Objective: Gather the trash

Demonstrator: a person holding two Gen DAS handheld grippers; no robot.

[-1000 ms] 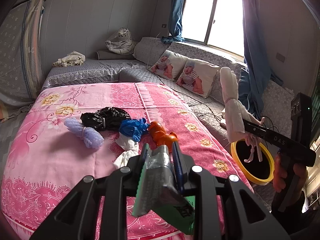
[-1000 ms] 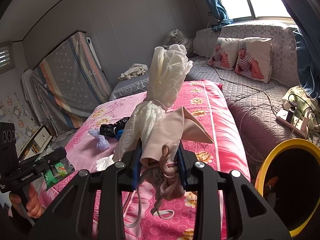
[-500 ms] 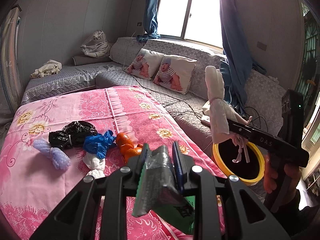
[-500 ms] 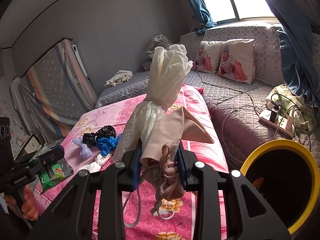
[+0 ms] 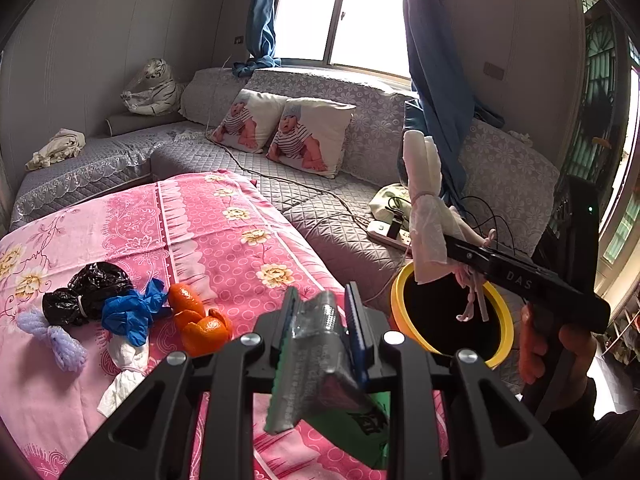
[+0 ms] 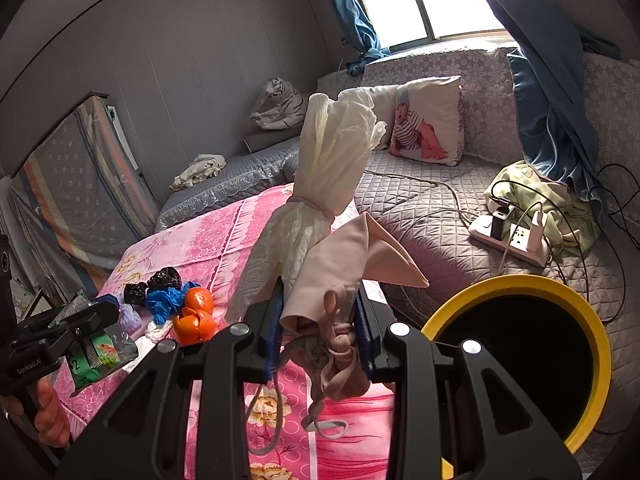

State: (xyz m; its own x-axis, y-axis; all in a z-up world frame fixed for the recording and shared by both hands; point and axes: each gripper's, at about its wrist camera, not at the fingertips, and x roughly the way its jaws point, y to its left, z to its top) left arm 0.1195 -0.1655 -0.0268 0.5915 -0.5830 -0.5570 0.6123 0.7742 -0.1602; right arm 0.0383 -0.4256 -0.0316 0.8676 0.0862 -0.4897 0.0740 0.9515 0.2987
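My left gripper (image 5: pixel 320 316) is shut on a silver and green snack wrapper (image 5: pixel 316 368), held above the pink bed's right edge. My right gripper (image 6: pixel 320 316) is shut on a bundle of white and pink cloth trash (image 6: pixel 328 184), held beside the yellow-rimmed bin (image 6: pixel 592 312). In the left wrist view the bundle (image 5: pixel 424 208) hangs over the bin (image 5: pixel 396 300). On the bed lie a black bag (image 5: pixel 88 288), a blue bag (image 5: pixel 132 312), orange peel (image 5: pixel 200 320), a purple wad (image 5: pixel 56 340) and white tissue (image 5: pixel 124 368).
The pink flowered bedspread (image 5: pixel 224 216) adjoins a grey quilted sofa (image 5: pixel 328 208) with two baby-print pillows (image 5: pixel 288 132). A power strip with cables (image 6: pixel 508 236) and green cloth (image 6: pixel 540 196) lie on the sofa behind the bin. Blue curtains (image 5: pixel 432 80) hang by the window.
Both grippers have swung right, toward the yellow bin. The bin now sits larger and closer in both views. Both still hold their loads.
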